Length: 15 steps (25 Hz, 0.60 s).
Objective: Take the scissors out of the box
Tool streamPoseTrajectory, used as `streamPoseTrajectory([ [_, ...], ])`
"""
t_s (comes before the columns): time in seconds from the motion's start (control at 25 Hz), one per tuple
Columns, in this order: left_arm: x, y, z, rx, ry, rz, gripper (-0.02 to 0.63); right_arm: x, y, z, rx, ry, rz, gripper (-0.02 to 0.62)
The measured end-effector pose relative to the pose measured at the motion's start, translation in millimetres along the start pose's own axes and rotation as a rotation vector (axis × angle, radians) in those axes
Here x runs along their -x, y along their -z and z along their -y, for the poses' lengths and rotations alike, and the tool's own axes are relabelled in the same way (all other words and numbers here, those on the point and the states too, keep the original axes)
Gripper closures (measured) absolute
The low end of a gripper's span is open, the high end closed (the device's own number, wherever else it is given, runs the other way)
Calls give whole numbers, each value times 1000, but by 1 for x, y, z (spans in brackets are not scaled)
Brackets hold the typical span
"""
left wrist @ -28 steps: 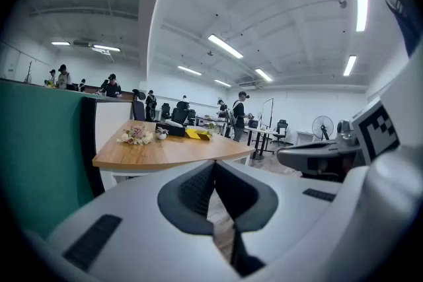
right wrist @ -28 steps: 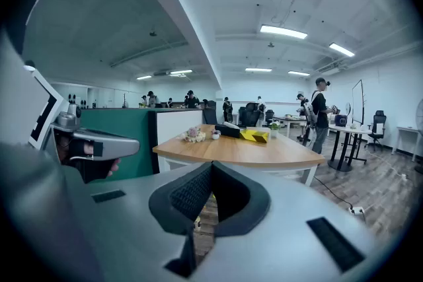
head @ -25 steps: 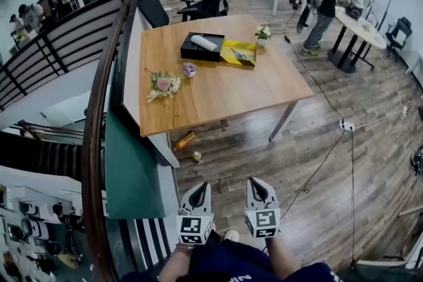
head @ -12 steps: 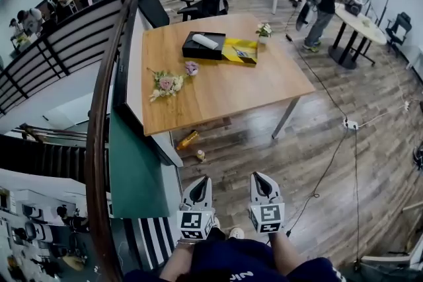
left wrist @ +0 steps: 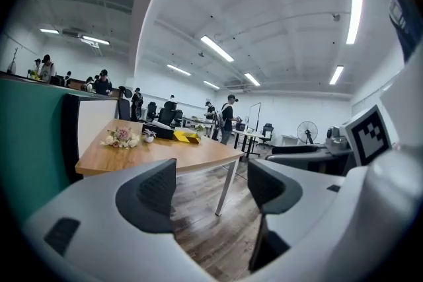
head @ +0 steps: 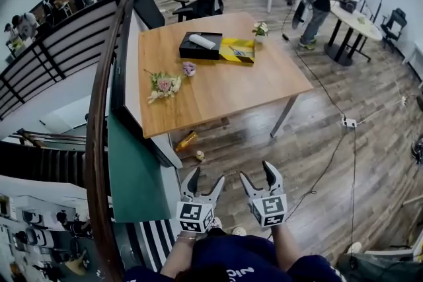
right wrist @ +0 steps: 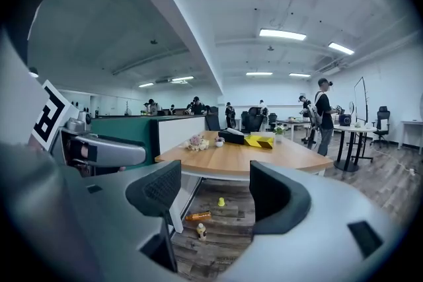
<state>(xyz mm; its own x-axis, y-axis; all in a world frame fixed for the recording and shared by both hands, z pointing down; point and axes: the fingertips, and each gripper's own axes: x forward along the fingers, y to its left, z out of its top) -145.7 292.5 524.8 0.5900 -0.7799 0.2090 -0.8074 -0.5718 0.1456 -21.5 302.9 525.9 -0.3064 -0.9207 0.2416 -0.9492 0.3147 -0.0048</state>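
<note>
Jaws on left gripper [head: 206,176] and right gripper [head: 256,172] have just been opening from shut; both spread, empty.
Yellow box [head: 237,51] sits well ahead of both, at the wooden table's [head: 225,96] far end, just beside a black box [head: 198,48]; scissors probably inside, too small to confirm. Risks: grabbing wrong box, thin flat steel slipping off ribbed pads [left wrist: 155,188], light cardboard sliding.

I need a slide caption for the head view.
The left gripper and right gripper, jaws just opened and empty, face a wooden table holding a black box and a yellow box.
</note>
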Motion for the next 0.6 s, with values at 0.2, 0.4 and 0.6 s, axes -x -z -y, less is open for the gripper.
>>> streamPoseTrajectory([
  [0.2, -3, -2, -6, 2, 9, 2, 285, -3, -5, 3, 5, 30, 5, 279],
  [0.4, -2, 0, -10, -3, 10, -6, 276, -5, -3, 4, -4, 44, 2, 279],
  [0.6, 0, 0, -20, 10, 7, -15, 270, -10, -5, 4, -6, 61, 1, 276],
])
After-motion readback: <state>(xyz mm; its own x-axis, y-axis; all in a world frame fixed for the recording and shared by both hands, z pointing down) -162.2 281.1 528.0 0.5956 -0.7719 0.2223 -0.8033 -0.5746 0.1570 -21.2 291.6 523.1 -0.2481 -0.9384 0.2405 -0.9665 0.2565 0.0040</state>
